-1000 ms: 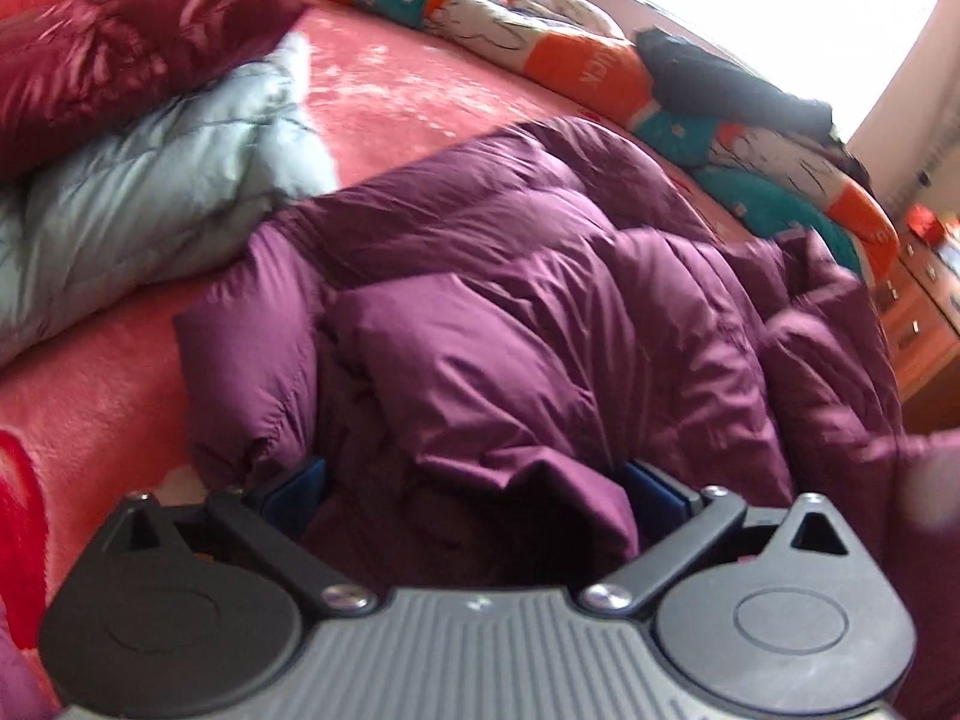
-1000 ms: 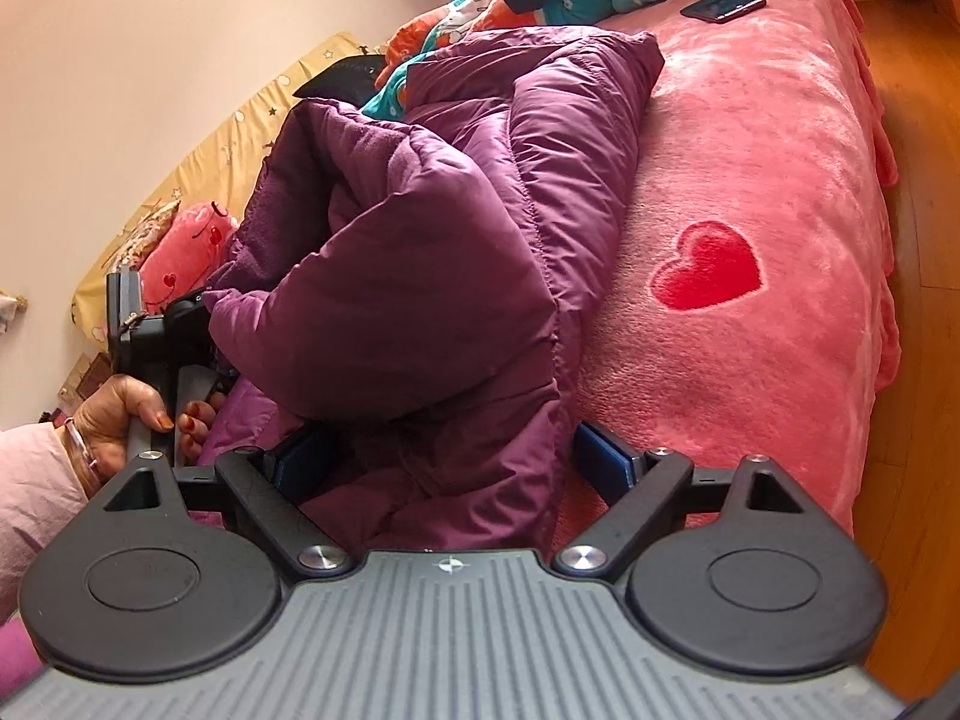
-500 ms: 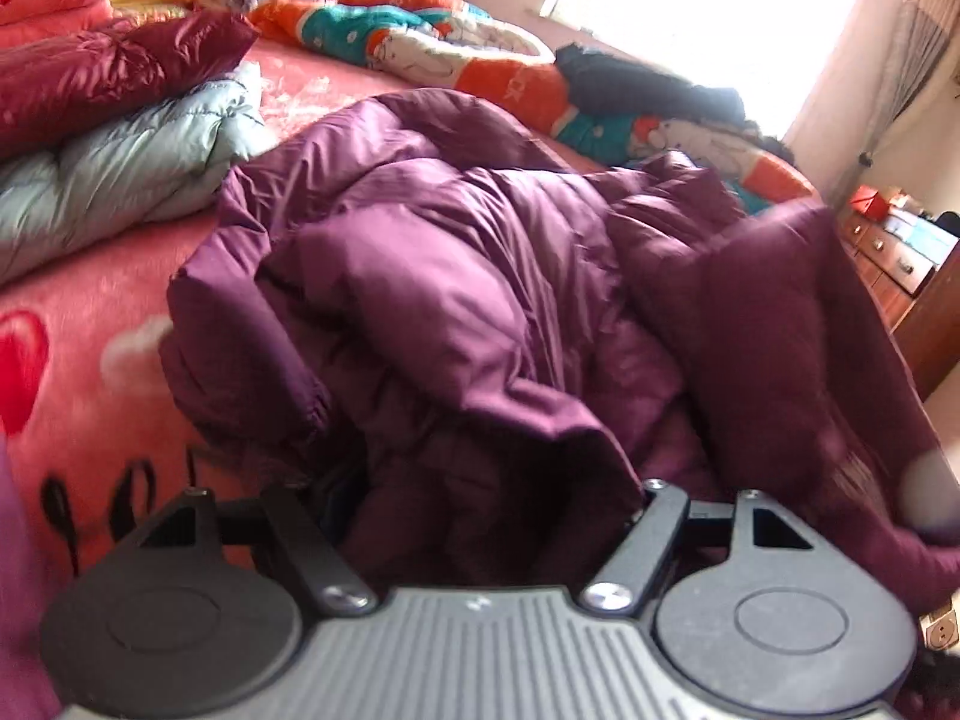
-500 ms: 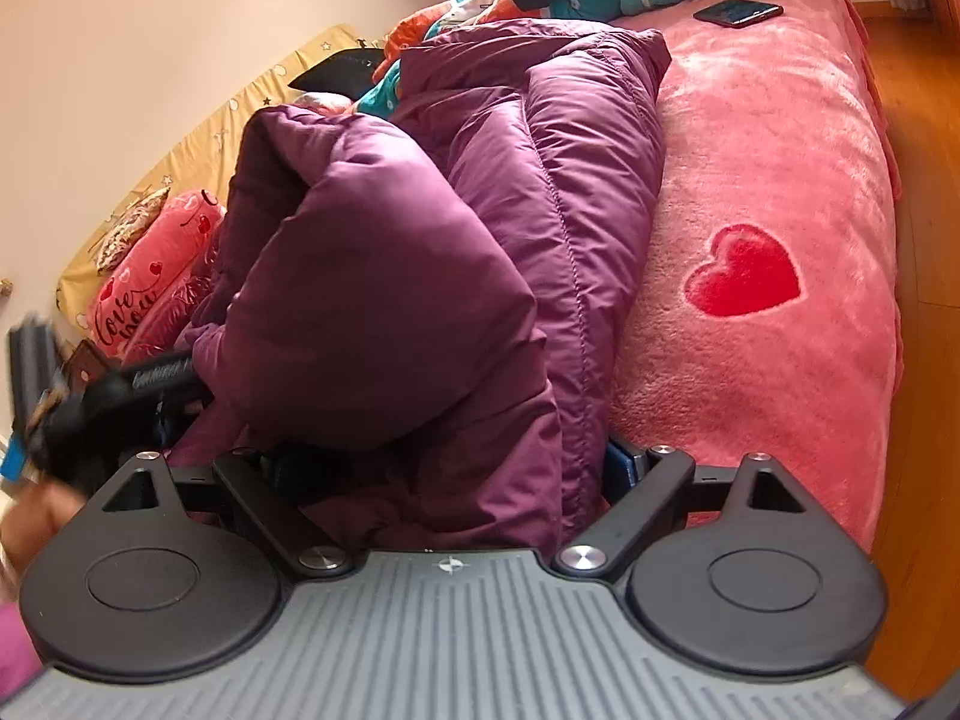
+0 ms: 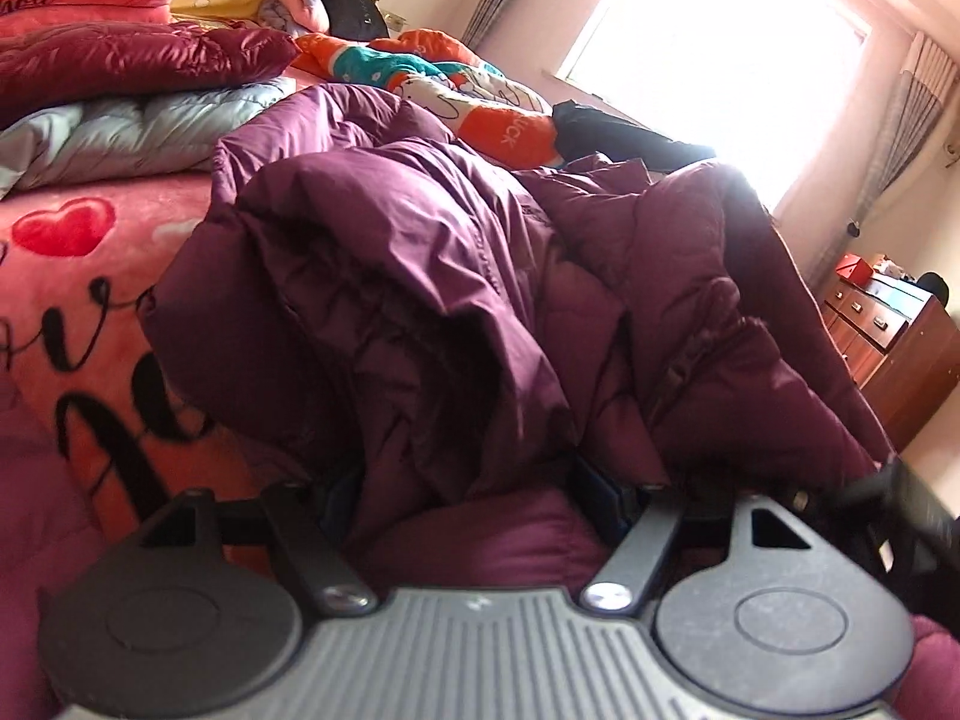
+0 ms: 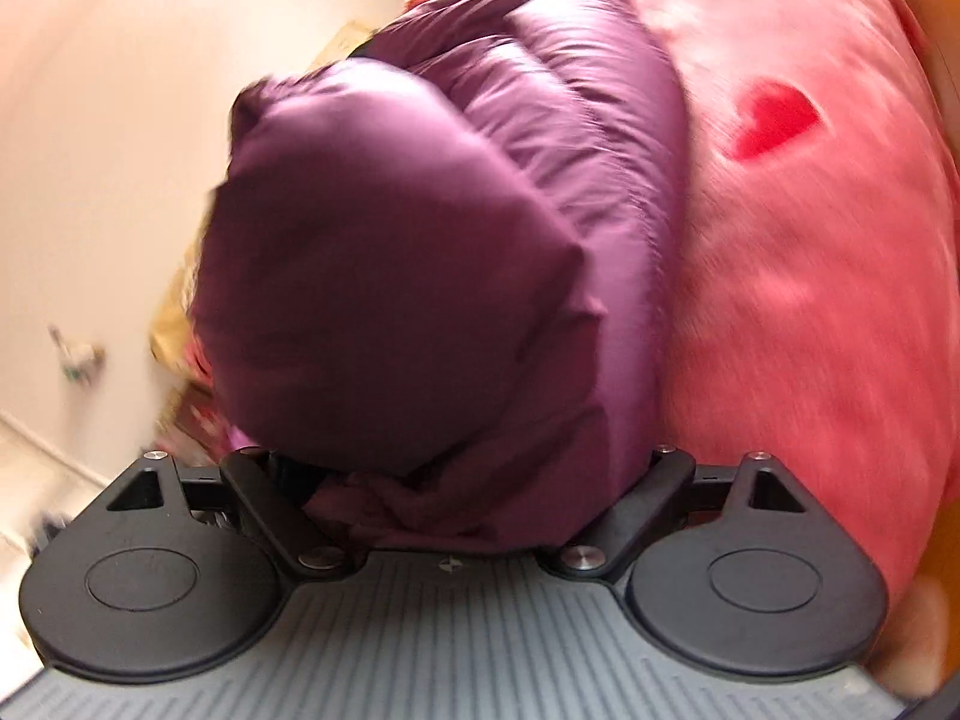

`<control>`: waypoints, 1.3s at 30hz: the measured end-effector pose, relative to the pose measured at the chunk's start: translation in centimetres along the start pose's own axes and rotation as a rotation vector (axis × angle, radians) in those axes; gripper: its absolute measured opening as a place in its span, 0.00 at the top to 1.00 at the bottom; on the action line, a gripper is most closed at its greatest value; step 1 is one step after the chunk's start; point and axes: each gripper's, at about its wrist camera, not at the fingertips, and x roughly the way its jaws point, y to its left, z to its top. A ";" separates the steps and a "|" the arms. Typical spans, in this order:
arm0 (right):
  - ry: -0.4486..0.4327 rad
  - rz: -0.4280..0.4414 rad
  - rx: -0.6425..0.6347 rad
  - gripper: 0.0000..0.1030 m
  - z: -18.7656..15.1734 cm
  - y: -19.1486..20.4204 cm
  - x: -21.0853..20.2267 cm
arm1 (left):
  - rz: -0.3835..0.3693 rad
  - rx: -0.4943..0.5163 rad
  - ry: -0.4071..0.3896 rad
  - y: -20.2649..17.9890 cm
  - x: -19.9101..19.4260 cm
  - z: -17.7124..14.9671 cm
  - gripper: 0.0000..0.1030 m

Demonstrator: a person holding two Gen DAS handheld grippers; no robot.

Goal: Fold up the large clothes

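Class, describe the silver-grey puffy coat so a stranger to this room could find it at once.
Start at the pink heart-print blanket covering the bed. Near its far left end, two puffy coats lie stacked. The grey coat is the pale bottom one, under the glossy dark red coat, apart from the big purple coat.

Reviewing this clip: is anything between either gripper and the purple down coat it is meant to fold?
Nothing visible. Folds of the purple down coat already bulge between the jaws of the left gripper, and the same coat fills the mouth of the right gripper. The grey and maroon jackets lie apart, further up the pink blanket.
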 end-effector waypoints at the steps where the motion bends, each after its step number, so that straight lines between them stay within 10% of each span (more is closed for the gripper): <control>1: -0.008 0.013 0.049 0.00 -0.1 -0.6 -0.9 | 0.001 -0.001 -0.001 -0.4 -0.1 -0.1 0.30; 7: -0.106 -0.081 0.164 0.00 -0.5 -2.1 -4.2 | 0.009 0.033 0.008 -1.2 -2.0 -0.2 0.30; 18: -0.145 -0.268 -0.188 0.00 -0.4 2.5 -6.0 | 0.042 0.037 -0.105 1.4 -8.2 7.3 0.22; 24: -0.111 -0.344 -0.343 0.00 -0.4 3.4 -4.6 | 0.099 -0.042 -0.174 6.4 -5.2 11.8 0.14; 35: -0.075 -0.491 -0.432 0.00 0.0 5.0 -0.7 | -0.068 -0.215 0.067 14.2 4.2 12.7 0.18; 39: -0.075 -0.568 -0.431 0.00 0.5 5.4 1.5 | -0.114 -0.210 0.158 13.0 6.4 10.9 0.37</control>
